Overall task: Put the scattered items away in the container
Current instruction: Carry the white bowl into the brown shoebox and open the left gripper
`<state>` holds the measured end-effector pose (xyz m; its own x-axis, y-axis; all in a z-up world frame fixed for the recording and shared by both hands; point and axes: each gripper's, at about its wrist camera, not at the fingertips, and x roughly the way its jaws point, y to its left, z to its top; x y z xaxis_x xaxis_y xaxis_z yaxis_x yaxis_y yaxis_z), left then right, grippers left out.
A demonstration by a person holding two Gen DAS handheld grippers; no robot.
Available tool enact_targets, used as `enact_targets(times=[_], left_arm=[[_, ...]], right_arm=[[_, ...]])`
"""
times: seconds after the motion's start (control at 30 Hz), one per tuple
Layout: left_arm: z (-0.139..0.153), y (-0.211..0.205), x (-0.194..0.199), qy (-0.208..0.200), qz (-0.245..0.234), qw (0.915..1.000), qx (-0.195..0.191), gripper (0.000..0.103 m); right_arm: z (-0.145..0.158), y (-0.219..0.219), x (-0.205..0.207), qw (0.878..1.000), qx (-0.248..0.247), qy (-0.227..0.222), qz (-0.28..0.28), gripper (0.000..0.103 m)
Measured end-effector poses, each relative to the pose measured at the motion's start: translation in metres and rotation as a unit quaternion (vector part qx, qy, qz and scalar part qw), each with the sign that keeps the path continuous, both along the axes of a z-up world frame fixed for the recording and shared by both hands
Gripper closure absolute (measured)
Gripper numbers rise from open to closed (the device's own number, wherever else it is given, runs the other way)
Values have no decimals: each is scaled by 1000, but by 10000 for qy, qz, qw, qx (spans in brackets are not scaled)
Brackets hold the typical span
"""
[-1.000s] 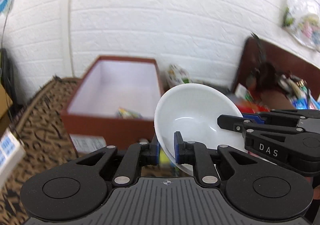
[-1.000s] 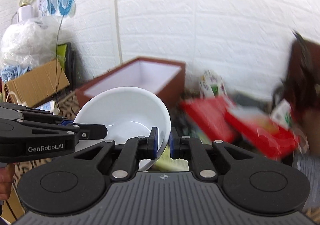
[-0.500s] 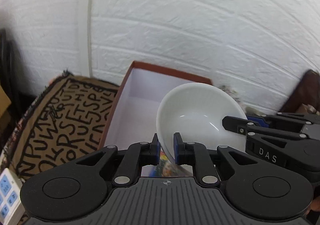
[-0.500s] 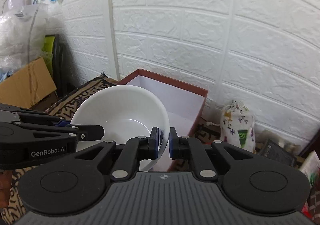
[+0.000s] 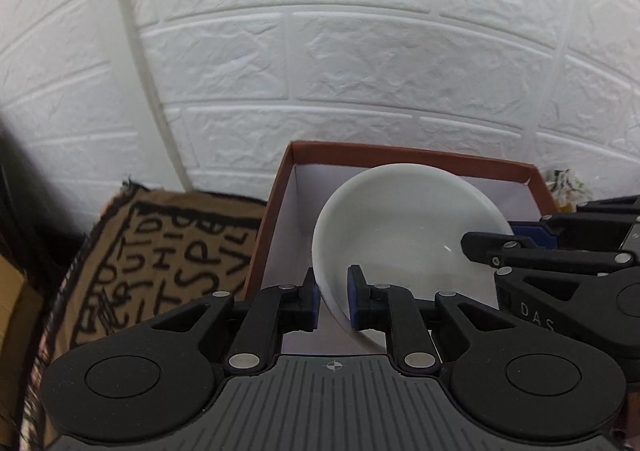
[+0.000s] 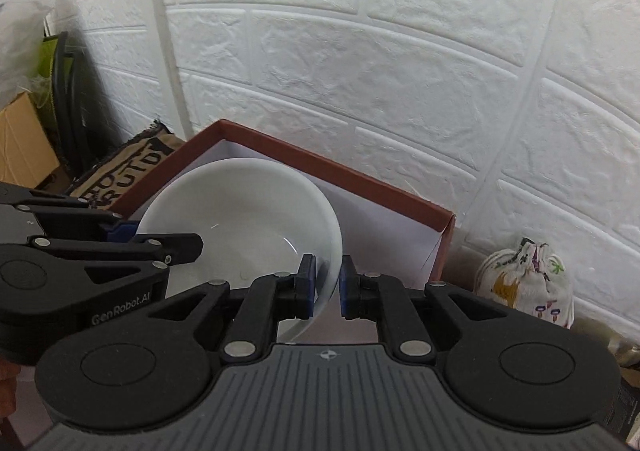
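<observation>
Our left gripper (image 5: pixel 331 297) and right gripper (image 6: pixel 325 289) bracket opposite edges of a white bowl (image 5: pixel 400 235), which hangs tilted over the open brown box (image 5: pixel 280 191) with the pale lining. On the left the jaws are opening, the bowl's rim between the blue pads but with a sliver of daylight beside it; on the right the jaws stand nearly together with the rim between them, apparently clamped on it. The bowl is inside the box's outline, its bottom hidden from us, so we cannot say whether it has touched the floor of the box. We judge this the release step of one item's delivery. The next move calls for freeing the right side too, then drawing both grippers back clear of the box walls. Beyond the box lie a lettered rug (image 5: pixel 160 251), a white brick wall (image 5: pixel 320 51), and a small drawstring pouch (image 6: pixel 524 279) just beside the box's far corner.
</observation>
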<state>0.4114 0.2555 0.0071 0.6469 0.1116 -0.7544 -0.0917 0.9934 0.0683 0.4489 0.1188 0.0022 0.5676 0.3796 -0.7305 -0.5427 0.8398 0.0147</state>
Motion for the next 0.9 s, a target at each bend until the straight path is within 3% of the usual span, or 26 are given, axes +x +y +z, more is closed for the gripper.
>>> enact_targets(times=[0.13,0.3,0.33,0.37,0.4,0.43,0.47,0.57,0.73,0.9], left_arm=[[-3,-9,7,1,-16,9993,361,75],[-4,-11,11,8,-8,9992,401,72],[-3,-11,10,2,-27,9992,392,67],[-2,-11,8,-24,-53,9992,390,53],[0,-11,6,-69,-74,9991,411,47],[1,-12,4,-98,-124,9990,427,43],[3,-12,2,-89,-195,9989,418,39],[5,-13,-5,-26,-358,9989,305,33],[12,-6,-20,-50,-344,9994,-73,28],[30,1,-48,-377,-253,9982,-382,15]], right_arm=[[-4,1,6,9999,-157,48,-34,89],[-7,0,7,9996,-273,-54,-106,89],[-7,0,6,9995,-289,-84,-120,89],[-7,-1,5,9995,-285,-99,-123,87],[-6,-1,4,9996,-258,-106,-110,81],[-5,-2,3,9997,-202,-112,-82,74],[-3,-4,1,9998,-147,-133,-76,73],[2,-12,-1,9996,-44,-214,-189,66],[6,-28,-8,9993,359,-38,-93,64],[18,-46,-21,9962,859,-73,-91,48]])
